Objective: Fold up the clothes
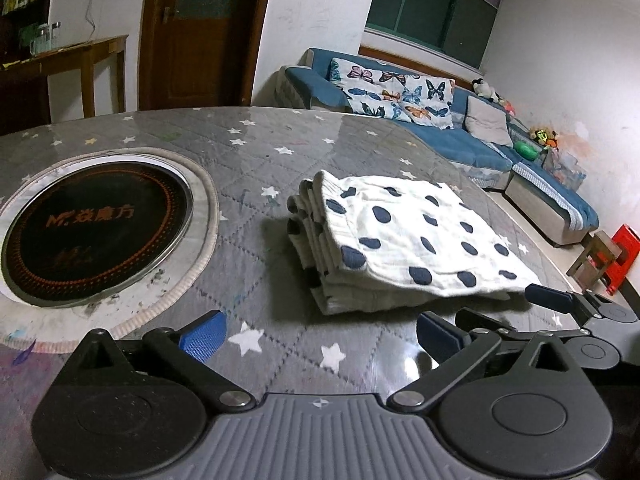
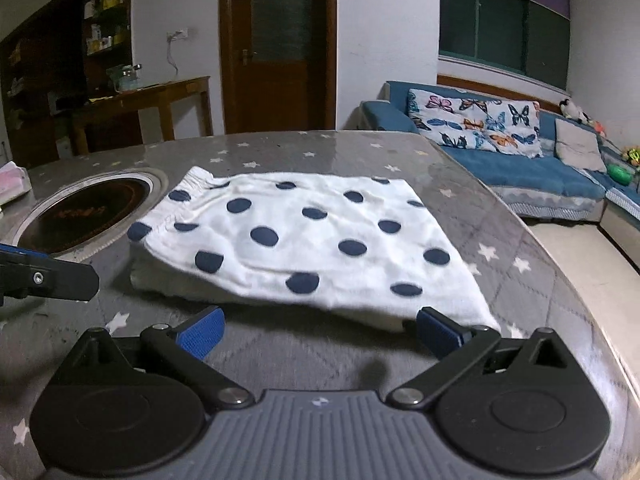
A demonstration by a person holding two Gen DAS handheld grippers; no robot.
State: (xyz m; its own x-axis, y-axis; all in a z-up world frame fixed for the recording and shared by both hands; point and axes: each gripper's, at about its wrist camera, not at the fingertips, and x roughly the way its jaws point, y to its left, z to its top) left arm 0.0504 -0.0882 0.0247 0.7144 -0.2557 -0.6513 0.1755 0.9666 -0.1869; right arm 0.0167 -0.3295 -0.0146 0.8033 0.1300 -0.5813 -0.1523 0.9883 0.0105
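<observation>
- A living room at night: a grey, star-printed surface (image 2: 520, 240) fills the foreground, a blue sofa (image 2: 520, 168) with butterfly cushions (image 2: 476, 122) along the far wall, a brown door (image 2: 276, 44) behind.
- At the centre lies the white garment with navy dots (image 2: 304, 236), folded into a thick, layered packet. It rests flat on the surface just beside the round black cooktop inset (image 1: 96, 232), touching neither hand-held gripper.
- From the left side the stacked edges (image 1: 316, 240) of the folds show, uneven and slightly fanned; the top layer droops past the stack at the near corner (image 1: 480, 288).
- The right hand-held gripper (image 2: 318, 330) hovers just short of the packet's near edge, blue pads spread wide apart, nothing between them.
- The left hand-held gripper (image 1: 320, 334) sits at the packet's near-left corner, likewise spread wide and empty; the right tool's finger (image 1: 548, 298) shows at its side.
- Judged from this, the folding looks done or nearly so; what remains is tidying.
- To do that well: come in low and level, press the overhanging corner down onto the stack rather than pinching it, and keep clear of the fanned edges, which a sideways brush would likely splay.
- Any further fold would want both tools gripping all layers at matching corners, lifting together.
</observation>
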